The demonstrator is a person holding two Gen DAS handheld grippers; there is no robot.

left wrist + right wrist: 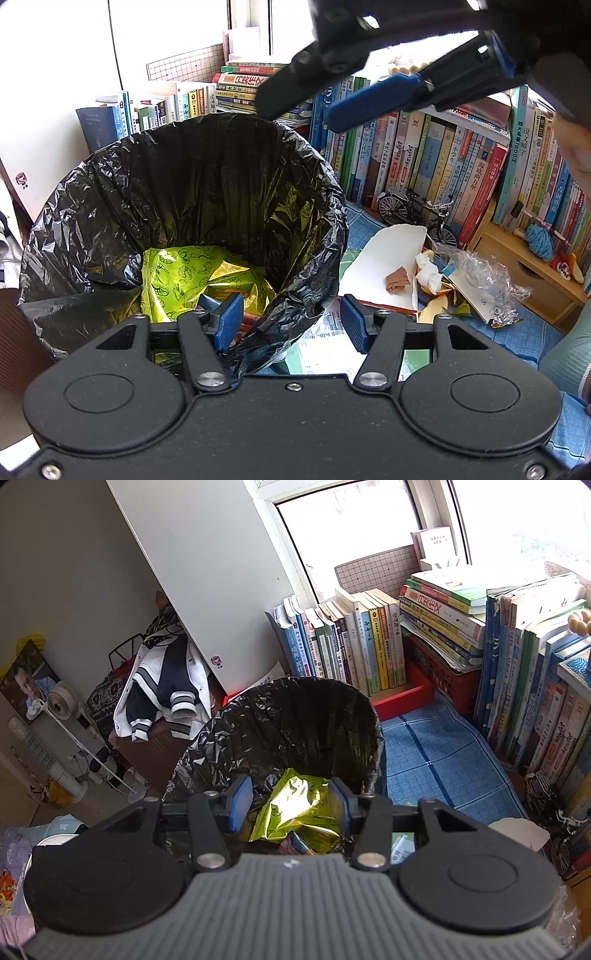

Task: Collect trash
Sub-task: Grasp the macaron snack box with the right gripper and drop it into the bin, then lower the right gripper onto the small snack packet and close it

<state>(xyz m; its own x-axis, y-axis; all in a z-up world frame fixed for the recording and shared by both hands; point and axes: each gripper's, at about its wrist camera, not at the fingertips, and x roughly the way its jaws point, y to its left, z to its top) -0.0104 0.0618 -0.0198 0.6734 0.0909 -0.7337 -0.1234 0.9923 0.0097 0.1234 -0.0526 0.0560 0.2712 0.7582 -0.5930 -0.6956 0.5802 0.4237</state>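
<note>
Black-lined bin [192, 192] w/ 1 green wrapper [192, 273]; both tongs, left [291, 325] & right [291, 805], released, empty.

A bright window [369, 535] lights a cluttered room corner where rows of upright books [354, 646] line a blue checked mat [436, 753], beside a white cabinet panel [207, 590], a hanging jacket [162, 690] and a small fan [57, 705].
</note>
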